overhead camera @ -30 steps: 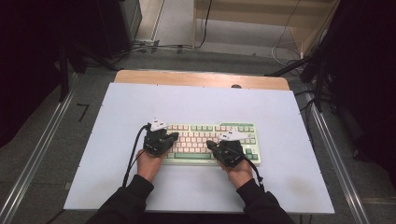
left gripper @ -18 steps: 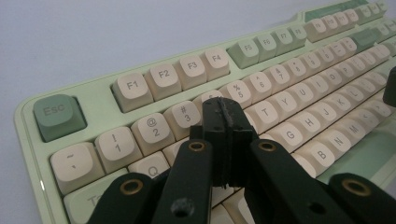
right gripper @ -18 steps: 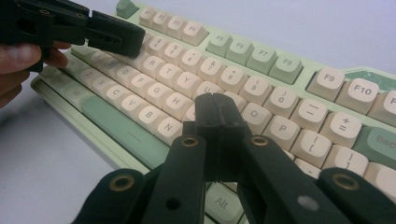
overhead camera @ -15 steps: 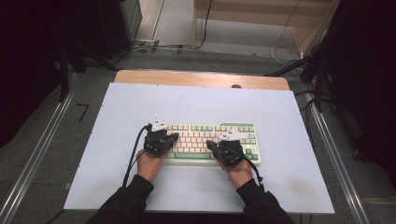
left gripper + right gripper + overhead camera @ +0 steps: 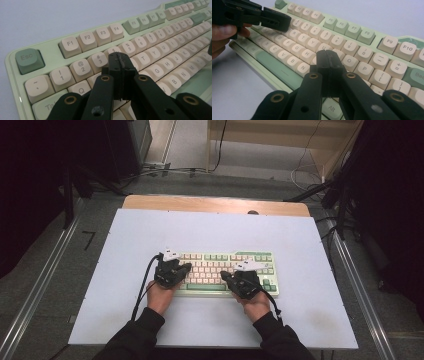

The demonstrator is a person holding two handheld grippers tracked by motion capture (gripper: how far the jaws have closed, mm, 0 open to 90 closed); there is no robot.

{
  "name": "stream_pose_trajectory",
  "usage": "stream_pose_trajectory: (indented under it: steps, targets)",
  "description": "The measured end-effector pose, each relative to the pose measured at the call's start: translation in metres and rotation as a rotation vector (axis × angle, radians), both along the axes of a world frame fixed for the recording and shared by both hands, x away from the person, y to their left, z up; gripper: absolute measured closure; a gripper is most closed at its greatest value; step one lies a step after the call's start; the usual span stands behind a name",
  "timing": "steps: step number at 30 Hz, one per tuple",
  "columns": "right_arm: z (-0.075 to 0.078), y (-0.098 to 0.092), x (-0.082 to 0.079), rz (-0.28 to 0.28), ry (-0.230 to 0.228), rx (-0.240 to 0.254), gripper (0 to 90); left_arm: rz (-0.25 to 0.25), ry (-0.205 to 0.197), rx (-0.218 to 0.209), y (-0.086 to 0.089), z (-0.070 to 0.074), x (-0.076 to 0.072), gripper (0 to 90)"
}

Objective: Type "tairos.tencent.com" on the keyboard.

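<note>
A pale green keyboard (image 5: 220, 257) with cream and green keycaps lies on the white table top (image 5: 210, 230), near the front. My left gripper (image 5: 184, 268) hovers over its left half, jaws shut together with nothing between them; in the left gripper view its tips (image 5: 119, 60) sit above the keyboard (image 5: 155, 42) near the number-row keys. My right gripper (image 5: 225, 276) hangs over the right half, also shut and holding nothing; its tips (image 5: 327, 58) sit above the keyboard (image 5: 352, 37) near the middle letter keys. The left gripper (image 5: 284, 23) shows at the upper left of the right gripper view.
A wooden strip (image 5: 215, 205) borders the table's far edge. Metal rails (image 5: 360, 285) run along both sides. Cables (image 5: 165, 170) and dark equipment lie on the floor beyond. Bare table surface surrounds the keyboard on all sides.
</note>
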State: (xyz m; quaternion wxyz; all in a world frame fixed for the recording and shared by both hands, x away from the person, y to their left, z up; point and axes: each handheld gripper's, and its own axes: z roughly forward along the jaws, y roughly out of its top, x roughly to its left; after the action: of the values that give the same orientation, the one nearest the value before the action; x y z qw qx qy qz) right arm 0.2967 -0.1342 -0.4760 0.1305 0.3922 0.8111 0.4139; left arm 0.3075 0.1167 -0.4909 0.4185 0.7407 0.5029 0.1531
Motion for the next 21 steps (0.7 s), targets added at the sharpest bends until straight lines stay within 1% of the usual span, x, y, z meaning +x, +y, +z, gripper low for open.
stream_pose_trajectory:
  steps: [3,9,10,21]
  targets:
    - [0.0,0.0,0.0,0.002,0.001,0.001,87.4,0.0,-0.01,-0.029,0.001,0.003,-0.001,90.0]
    - [-0.001,0.002,0.0,0.006,0.001,-0.001,87.4,-0.006,-0.018,-0.052,0.002,0.007,-0.004,90.0]
    - [-0.001,0.003,0.0,0.007,0.002,-0.004,87.4,-0.005,-0.023,-0.053,0.002,0.008,-0.004,90.0]
    - [-0.004,0.012,0.001,0.022,0.004,-0.009,87.4,0.004,-0.024,-0.055,0.007,0.009,-0.005,90.0]
